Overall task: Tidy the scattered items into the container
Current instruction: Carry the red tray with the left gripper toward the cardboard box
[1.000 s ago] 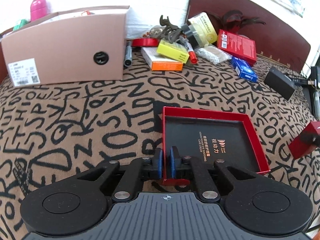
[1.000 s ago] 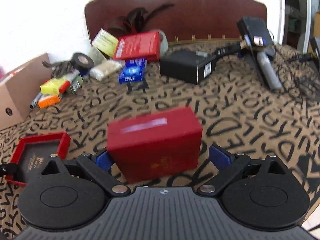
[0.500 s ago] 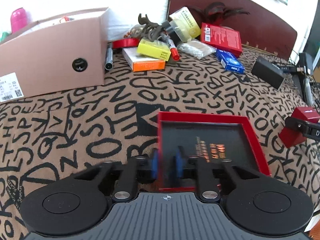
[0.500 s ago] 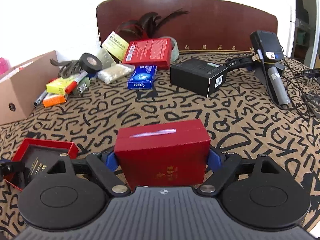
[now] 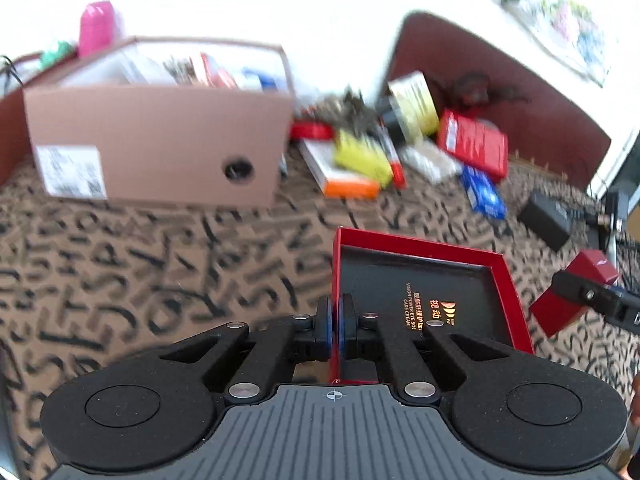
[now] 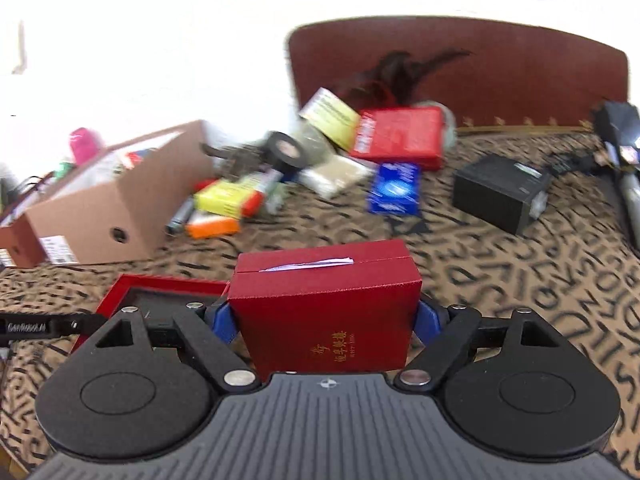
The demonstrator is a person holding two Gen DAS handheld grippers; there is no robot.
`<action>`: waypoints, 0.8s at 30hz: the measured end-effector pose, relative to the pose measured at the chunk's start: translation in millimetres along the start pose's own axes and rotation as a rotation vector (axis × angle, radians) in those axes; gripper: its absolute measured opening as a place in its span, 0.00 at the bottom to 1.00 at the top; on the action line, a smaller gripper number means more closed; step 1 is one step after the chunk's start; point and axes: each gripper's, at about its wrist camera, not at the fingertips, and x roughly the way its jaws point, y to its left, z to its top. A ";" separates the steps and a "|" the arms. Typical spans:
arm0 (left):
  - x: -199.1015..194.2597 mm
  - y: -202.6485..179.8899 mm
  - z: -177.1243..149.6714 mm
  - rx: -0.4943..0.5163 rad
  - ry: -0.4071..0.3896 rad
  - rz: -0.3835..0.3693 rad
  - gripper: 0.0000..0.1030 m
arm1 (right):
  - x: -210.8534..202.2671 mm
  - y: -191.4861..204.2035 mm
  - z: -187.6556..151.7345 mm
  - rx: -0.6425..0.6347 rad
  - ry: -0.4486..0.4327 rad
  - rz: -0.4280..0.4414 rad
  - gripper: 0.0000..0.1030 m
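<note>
My left gripper is shut on the left wall of a shallow red tray lid with a black inside, held above the patterned cloth. My right gripper is shut on a red box with gold lettering, lifted off the cloth; the box also shows in the left wrist view. The cardboard box with several items inside stands at the far left; it also shows in the right wrist view. The tray lid shows in the right wrist view at lower left.
A pile of loose items lies beside the cardboard box: a yellow box, an orange-edged box, a red packet, a blue packet, black tape. A black box and cables lie at right. A dark headboard stands behind.
Both grippers have risen and swung left toward the cardboard box, carrying the tray lid and the red box. The right gripper closed onto the red box a second ago.
</note>
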 end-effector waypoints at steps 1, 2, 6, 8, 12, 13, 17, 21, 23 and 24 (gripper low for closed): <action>-5.5 3.8 6.2 0.000 -0.017 0.007 0.00 | 0.7 5.9 4.4 -0.007 -0.007 0.019 0.83; -11.4 7.7 12.2 0.001 -0.035 0.017 0.00 | 1.1 12.1 8.9 -0.019 -0.014 0.036 0.83; -36.0 26.3 40.1 -0.001 -0.105 0.053 0.00 | 4.3 37.9 30.3 -0.075 -0.054 0.091 0.83; -44.9 37.7 56.5 -0.014 -0.132 0.069 0.00 | 7.7 49.5 42.2 -0.093 -0.071 0.119 0.83; -50.7 67.9 94.5 -0.078 -0.163 0.088 0.00 | 16.4 74.4 64.0 -0.130 -0.100 0.172 0.83; -49.9 75.4 104.8 -0.090 -0.170 0.104 0.00 | 19.5 80.1 69.1 -0.141 -0.105 0.183 0.83; -39.2 109.6 145.1 -0.152 -0.166 0.152 0.00 | 31.4 101.0 88.8 -0.187 -0.122 0.212 0.83; -15.8 143.7 180.5 -0.194 -0.154 0.190 0.00 | 49.5 117.8 104.5 -0.205 -0.119 0.241 0.83; 0.4 159.9 198.5 -0.202 -0.141 0.202 0.00 | 62.3 126.8 111.7 -0.217 -0.110 0.255 0.83; 9.7 167.8 207.5 -0.207 -0.133 0.209 0.00 | 69.1 131.3 114.9 -0.223 -0.104 0.262 0.83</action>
